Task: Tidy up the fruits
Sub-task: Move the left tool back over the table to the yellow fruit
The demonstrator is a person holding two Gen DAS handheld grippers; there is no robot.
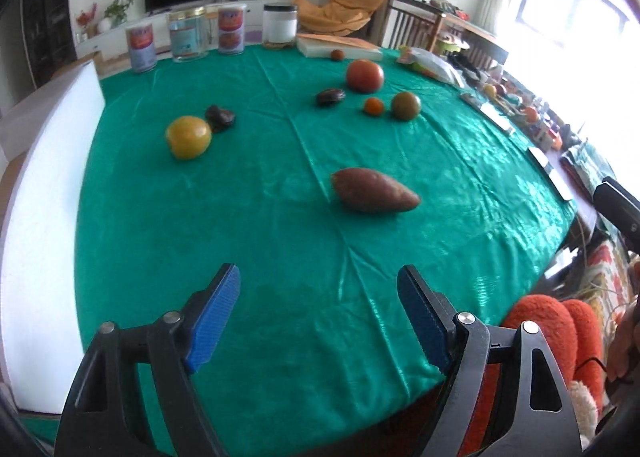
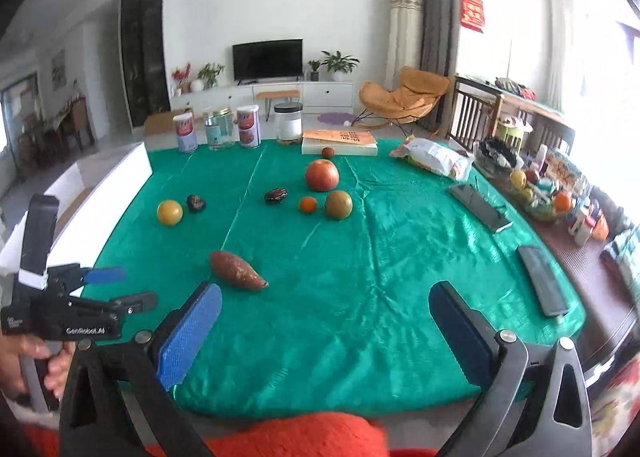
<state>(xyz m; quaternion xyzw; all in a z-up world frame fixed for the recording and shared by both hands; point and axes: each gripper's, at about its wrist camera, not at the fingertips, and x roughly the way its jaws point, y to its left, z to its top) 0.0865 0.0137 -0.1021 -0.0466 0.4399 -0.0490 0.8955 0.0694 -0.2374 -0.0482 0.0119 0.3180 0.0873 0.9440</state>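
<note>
Both hand-held grippers, left [image 1: 320,315] and right [image 2: 325,331], hang spread over the bench's [image 2: 360,297] near edge; sweet potato [image 2: 237,269] lies just beyond.

The left gripper [image 1: 319,317] is held wide apart above the near edge of the green-covered counter [image 1: 280,257]. A sweet potato [image 1: 374,190] is seen ahead, a yellow fruit [image 1: 188,137] touching a dark fruit [image 1: 220,118] further left.

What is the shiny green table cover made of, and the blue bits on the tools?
Green cover: looks like satin-type fabric, glossy with creases and bright sheen. Blue pads on the left tool: probably rubber or plastic, matte with fine ribbed texture.
</note>
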